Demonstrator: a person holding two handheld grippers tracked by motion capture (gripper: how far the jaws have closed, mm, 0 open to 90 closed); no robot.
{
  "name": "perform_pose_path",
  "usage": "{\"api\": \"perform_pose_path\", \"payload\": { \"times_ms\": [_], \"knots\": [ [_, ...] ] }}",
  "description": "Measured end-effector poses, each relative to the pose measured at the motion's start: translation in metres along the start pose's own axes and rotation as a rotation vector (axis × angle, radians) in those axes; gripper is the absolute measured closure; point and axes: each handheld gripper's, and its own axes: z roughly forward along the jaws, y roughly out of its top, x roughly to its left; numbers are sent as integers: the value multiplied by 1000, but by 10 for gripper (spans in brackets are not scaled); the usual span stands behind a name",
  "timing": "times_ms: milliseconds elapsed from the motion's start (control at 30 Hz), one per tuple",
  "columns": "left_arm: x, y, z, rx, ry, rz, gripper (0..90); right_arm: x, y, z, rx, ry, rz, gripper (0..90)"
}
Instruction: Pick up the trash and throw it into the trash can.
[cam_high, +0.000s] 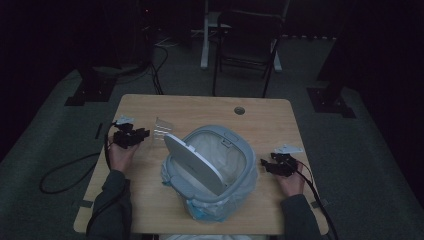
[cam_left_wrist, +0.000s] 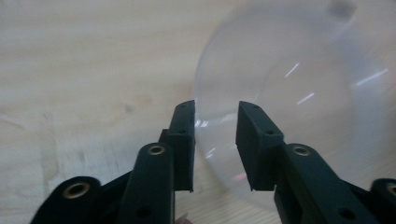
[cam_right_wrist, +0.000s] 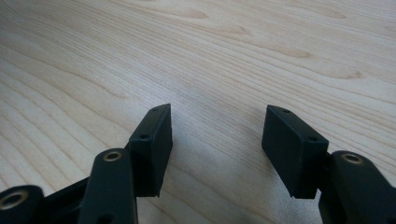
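1. Two grippers were in my hands, one on either side of the bin (cam_high: 239, 150), which stood near the middle of the table (cam_high: 200, 107) with its white lid (cam_high: 192, 164) tipped up and a liner (cam_high: 214, 149) inside.
2. My left gripper (cam_high: 136, 135) sat to the left of the bin, pointed at a clear plastic cup (cam_high: 161, 129) lying on its side between gripper and bin, just behind the lid.
3. In the left gripper view the jaws stood narrowly apart, gripping nothing, with the cup (cam_left_wrist: 275, 102) just past their tips; its rim seemed to lie in or near the gap, though I could not tell whether it touched either jaw.
4. I judged I held that gripper low and level because the cup lay flat, so the rim was the easiest part to pinch.
5. My right gripper (cam_high: 267, 166) rested to the right of the bin, near the table's edge; in its own view the jaws were wide and empty over bare wood (cam_right_wrist: 233, 56), kept clear, I think, so the other hand could work.
6. The raised lid leaned toward the cup's side of the bin, so it looked likely to stand in the way of dropping the cup in.
7. Beyond the bin, past the table's far edge, stood a dark chair (cam_high: 247, 40), with cables (cam_high: 65, 172) on the floor to the left
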Motion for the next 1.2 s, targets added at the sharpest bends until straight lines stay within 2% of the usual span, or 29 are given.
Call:
{"api": "perform_pose_path", "payload": {
  "times_ms": [67, 100, 200, 267, 333, 433, 467, 633, 667, 700, 900, 1200],
  "knots": [
    [-7, 5, -12, -70, -40, -6, 634, 0, 0, 0, 0, 0, 0, 421],
    [-13, 7, -15, -86, -68, 12, 602, 0, 0, 0, 0, 0, 0, 420],
    [-26, 10, -7, -55, -95, 69, 539, 0, 0, 0, 0, -1, -1, 420],
    [-31, 11, 7, -14, -85, 98, 524, 0, 0, 0, -1, 0, 1, 420],
    [-30, 12, 19, 18, -65, 103, 525, 0, 0, 0, -1, 0, 0, 419],
    [-26, 15, 31, 41, -58, 91, 607, 0, 0, 0, 0, 2, 1, 416],
    [-25, 15, 33, 46, -51, 95, 660, 0, 0, 0, 1, 2, 2, 416],
    [-23, 18, 41, 68, -39, 101, 783, 0, 0, 0, 1, 3, 3, 414],
    [-22, 20, 45, 73, -29, 118, 783, 0, 0, 0, 1, 3, 2, 414],
    [-23, 21, 46, 74, -17, 122, 819, 0, 0, 0, 1, 2, 2, 414],
    [-22, 28, 47, 63, -6, 123, 840, 0, 0, 0, 1, 4, 4, 413],
    [-22, 31, 35, 40, -33, 122, 846, 0, 0, 0, 1, 3, 2, 412]
  ]
}}
